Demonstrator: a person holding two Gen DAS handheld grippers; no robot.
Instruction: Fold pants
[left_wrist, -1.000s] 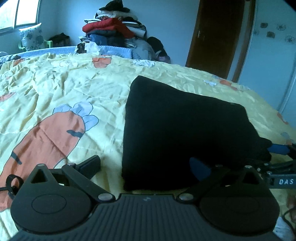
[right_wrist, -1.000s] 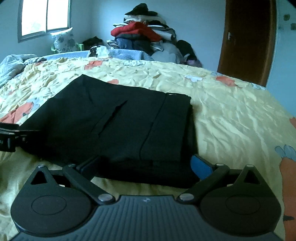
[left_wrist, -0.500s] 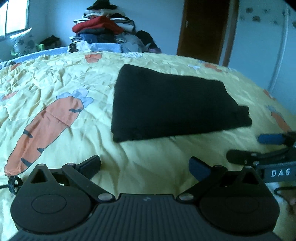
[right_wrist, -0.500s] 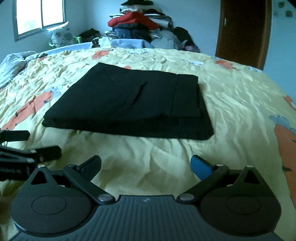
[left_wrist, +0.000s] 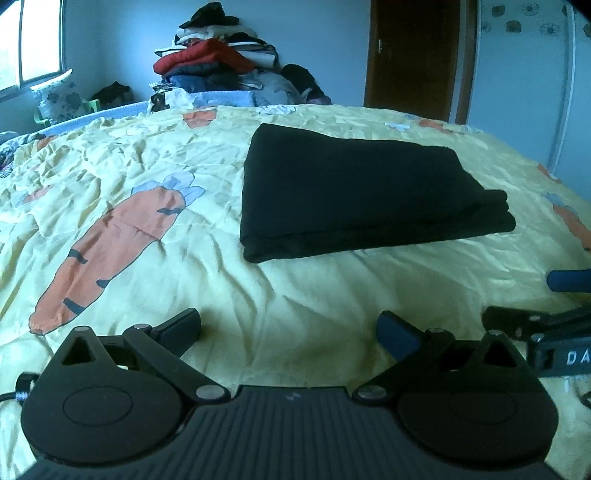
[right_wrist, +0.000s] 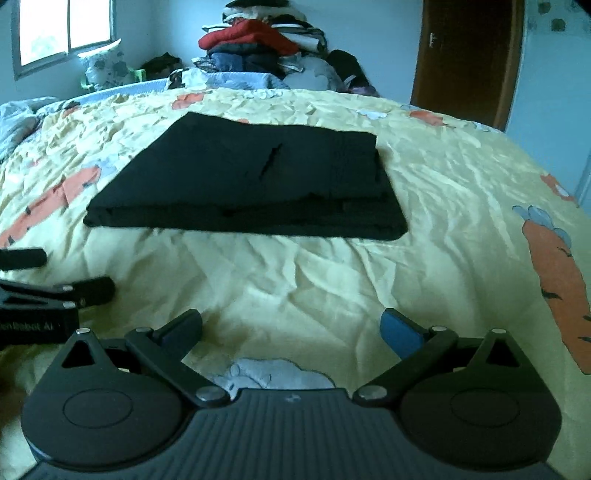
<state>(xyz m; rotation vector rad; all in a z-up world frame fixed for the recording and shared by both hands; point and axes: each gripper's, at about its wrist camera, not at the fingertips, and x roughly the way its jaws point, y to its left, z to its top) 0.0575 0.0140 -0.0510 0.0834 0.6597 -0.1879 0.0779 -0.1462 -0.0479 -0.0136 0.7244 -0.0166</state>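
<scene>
The pants (left_wrist: 354, 192) lie on the bed (left_wrist: 155, 155). Behind the pants, past the bed, rises a clothes pile (left_wrist: 218, 70); right of that pile stands a door (left_wrist: 413, 55).

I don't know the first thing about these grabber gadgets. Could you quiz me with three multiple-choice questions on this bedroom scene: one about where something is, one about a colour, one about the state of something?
1. Where do the pants lie?
A. On the yellow bedspread
B. On the clothes pile
C. Hanging on the door

2. What colour are the pants?
A. Red
B. Black
C. Light blue

3. What state is the left gripper in?
A. Shut on the pants
B. Open, holding nothing
C. Shut on the bedspread

Answers:
1 A: the pants rest flat on the carrot-print cover, well short of the pile and the door.
2 B: the whole folded bundle is black.
3 B: its fingers stand wide apart with only bedspread between them, and the pants lie farther away.
</scene>
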